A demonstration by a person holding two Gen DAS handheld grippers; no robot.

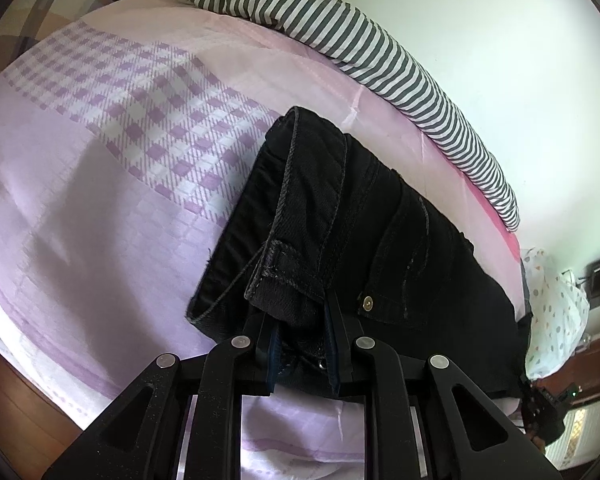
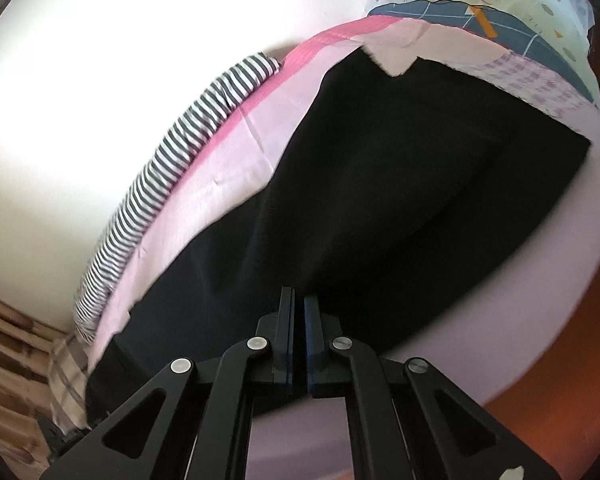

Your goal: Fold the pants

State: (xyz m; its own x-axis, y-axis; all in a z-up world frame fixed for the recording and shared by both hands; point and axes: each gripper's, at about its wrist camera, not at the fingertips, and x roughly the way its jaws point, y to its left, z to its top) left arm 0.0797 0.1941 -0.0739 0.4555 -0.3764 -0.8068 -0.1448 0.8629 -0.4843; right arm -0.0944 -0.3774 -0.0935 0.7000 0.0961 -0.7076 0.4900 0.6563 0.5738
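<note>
In the left wrist view the left gripper (image 1: 300, 340), low in the frame's centre, has its jaws pinching the waistband of the one pair of black pants (image 1: 360, 220), probably to anchor that end while the fold is squared. The pants lie on the bed (image 1: 100, 184), right of centre, below one striped cloth (image 1: 340, 36) along the wall. In the right wrist view the right gripper (image 2: 299, 304) has its jaws pressed together with nothing visibly between them, just over the legs at lower centre.
</note>
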